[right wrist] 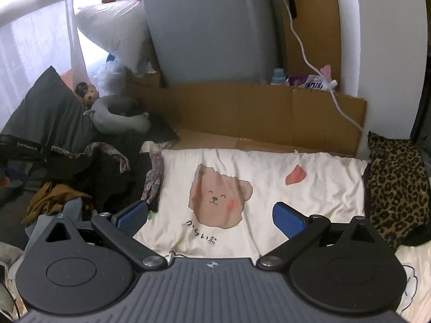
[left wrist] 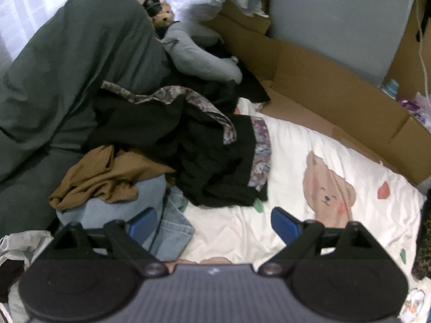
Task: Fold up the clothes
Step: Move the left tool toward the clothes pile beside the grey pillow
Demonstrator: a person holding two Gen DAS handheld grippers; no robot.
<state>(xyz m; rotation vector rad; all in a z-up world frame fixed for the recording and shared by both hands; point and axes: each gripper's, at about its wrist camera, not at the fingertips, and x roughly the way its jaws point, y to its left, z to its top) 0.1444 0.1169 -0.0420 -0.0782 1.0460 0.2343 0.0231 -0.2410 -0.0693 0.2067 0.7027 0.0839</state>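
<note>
My left gripper point(left wrist: 214, 222) and right gripper point(right wrist: 210, 215) both hang released, holding nothing, over the bear-print sheet point(right wrist: 269, 167); the clothes heap point(left wrist: 188, 140) lies ahead-left of them.

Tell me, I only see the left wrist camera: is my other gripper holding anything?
Observer: No. The right gripper is open over the bear sheet, fingers apart, holding nothing.
Operator: Any writing near the bear?
Observer: Yes, dark writing sits just below the bear's face.
Operator: What's right of the sheet?
Observer: A leopard-print garment lies heaped at the sheet's right edge.
</note>
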